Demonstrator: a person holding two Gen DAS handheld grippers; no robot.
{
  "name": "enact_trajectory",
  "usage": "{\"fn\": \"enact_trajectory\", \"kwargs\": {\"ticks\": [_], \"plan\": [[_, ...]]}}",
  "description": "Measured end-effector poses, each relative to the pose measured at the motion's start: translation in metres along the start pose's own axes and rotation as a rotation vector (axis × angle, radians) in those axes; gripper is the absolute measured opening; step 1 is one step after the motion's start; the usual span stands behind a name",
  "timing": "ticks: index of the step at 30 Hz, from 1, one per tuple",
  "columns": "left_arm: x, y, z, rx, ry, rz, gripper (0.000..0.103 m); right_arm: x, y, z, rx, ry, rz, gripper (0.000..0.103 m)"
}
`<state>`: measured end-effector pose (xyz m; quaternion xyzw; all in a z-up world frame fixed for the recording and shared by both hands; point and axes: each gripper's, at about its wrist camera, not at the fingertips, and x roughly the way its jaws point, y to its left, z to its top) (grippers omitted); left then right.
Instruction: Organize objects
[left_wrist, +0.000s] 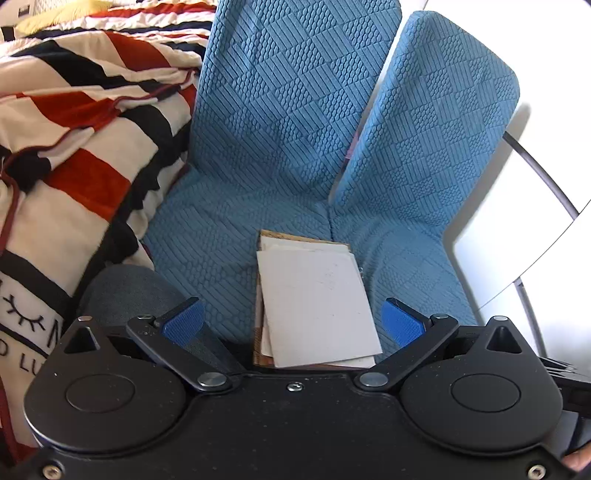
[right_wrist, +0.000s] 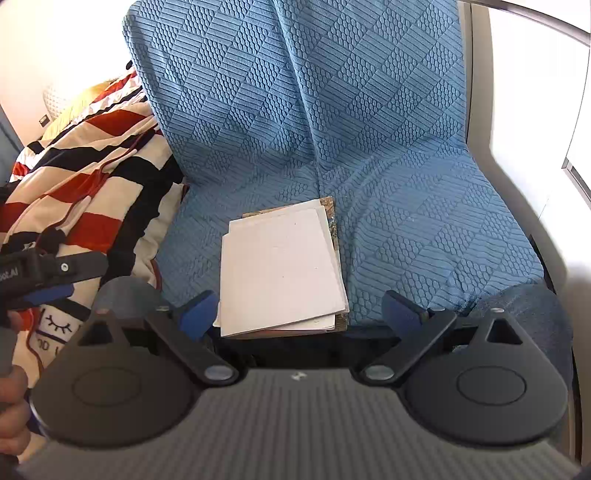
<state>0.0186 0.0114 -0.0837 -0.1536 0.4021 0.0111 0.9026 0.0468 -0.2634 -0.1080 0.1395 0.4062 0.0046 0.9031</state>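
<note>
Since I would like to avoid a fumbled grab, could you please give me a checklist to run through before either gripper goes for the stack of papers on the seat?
1. Left gripper open and empty: ok.
2. Right gripper open and empty: ok.
3. Stack of papers squared up: not ok, sheets are fanned and askew.
4. Stack lies flat on the blue seat cover: ok.
5. Striped blanket apart from the stack: ok, it lies off to the left.
6. Stack edge overhanging the seat front for a pinch: cannot tell, the gripper bodies hide it.
</note>
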Motion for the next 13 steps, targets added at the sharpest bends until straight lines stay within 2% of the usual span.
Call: {"fn": "enact_trajectory", "kwargs": {"ticks": [13], "plan": [[-0.0024, -0.0029, 0.0014, 0.015, 0.001, -0.024, 0.102, -0.0024, -0.0038, 0.0022, 0.018, -0.010, -0.003, 0.097]]}}
